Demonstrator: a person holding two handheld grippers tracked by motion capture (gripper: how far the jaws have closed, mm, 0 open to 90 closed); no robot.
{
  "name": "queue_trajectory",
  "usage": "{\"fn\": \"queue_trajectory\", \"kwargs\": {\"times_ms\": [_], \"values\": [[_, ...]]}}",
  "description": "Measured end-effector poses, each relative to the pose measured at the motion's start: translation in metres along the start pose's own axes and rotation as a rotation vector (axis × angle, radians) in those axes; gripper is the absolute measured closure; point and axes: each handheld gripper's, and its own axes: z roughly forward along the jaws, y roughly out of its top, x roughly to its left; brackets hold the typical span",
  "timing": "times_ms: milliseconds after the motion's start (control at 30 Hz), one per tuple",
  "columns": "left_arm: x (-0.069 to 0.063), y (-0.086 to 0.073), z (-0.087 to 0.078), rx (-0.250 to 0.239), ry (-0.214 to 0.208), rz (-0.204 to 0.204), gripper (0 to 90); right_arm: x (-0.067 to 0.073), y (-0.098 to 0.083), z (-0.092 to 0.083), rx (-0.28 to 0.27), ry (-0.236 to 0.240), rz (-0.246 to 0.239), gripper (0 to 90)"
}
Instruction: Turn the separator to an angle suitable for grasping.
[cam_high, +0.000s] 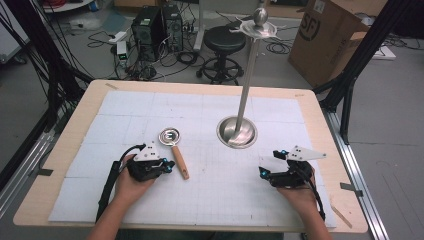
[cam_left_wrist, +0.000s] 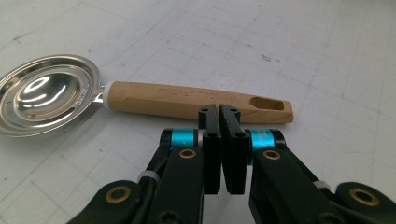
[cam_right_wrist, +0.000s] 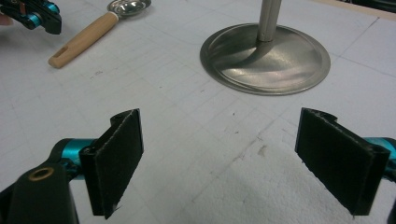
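Spoon (cam_high: 174, 145) lies flat on the white gridded mat (cam_high: 210, 200) that covers the wooden bench (cam_high: 75, 125), left of centre. Its long axis runs roughly away from the person and back: the round steel bowl (cam_high: 170, 135) points toward the far edge and slightly left, the wooden handle (cam_high: 180, 162) toward the person and slightly right. In the left gripper view the handle runs across the picture, bowl at the left, slotted end at the right.

Left tongs (cam_high: 169, 166) sit just beside the handle's near end, on its left in the high view. In the left gripper view (cam_left_wrist: 219, 108) their jaws stand pressed together with nothing between them, tips right at the handle's near side; whether they touch it I cannot tell.

Right tongs (cam_high: 261, 171) rest low over the mat, well apart from the spoon, and their jaws stand wide open and empty in the right gripper view (cam_right_wrist: 218, 158).

Between them, farther back, a steel stand (cam_high: 237, 131) has a round base, a tall pole (cam_high: 248, 75) and a ball (cam_high: 260, 16) on top.

Beyond the bench: grey floor, a black stool (cam_high: 223, 45), computer towers (cam_high: 156, 31), loose cables and a cardboard box (cam_high: 330, 40).
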Motion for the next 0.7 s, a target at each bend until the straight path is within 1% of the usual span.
{"fn": "queue_trajectory", "kwargs": {"times_ms": [200, 233, 267, 367, 400, 533, 633, 700], "values": [[-0.004, 0.004, 0.009, 0.021, -0.002, 0.013, 89.2, 0.002, 0.000, 0.003, 0.017, 0.001, -0.010, 14.5], [-0.006, 0.005, 0.013, 0.025, -0.004, 0.017, 89.2, 0.002, 0.000, 0.003, 0.017, 0.001, -0.011, 14.5], [-0.006, 0.005, 0.013, 0.025, -0.004, 0.017, 89.2, 0.002, 0.000, 0.003, 0.018, 0.002, -0.008, 14.5], [-0.010, 0.006, 0.018, 0.045, -0.004, 0.030, 89.2, 0.002, 0.000, 0.003, 0.016, 0.000, -0.009, 14.5], [-0.011, 0.007, 0.020, 0.047, 0.000, 0.033, 89.2, 0.001, 0.000, 0.002, 0.016, 0.001, -0.006, 14.5], [-0.014, 0.009, 0.026, 0.048, -0.007, 0.029, 89.2, 0.001, -0.001, 0.002, 0.015, 0.003, -0.005, 14.6], [-0.017, 0.012, 0.031, 0.052, -0.010, 0.039, 89.2, 0.002, 0.000, 0.003, 0.015, 0.002, -0.007, 14.6], [-0.018, 0.014, 0.035, 0.052, -0.008, 0.037, 89.2, 0.001, 0.000, 0.003, 0.014, 0.002, -0.009, 14.6]]}}
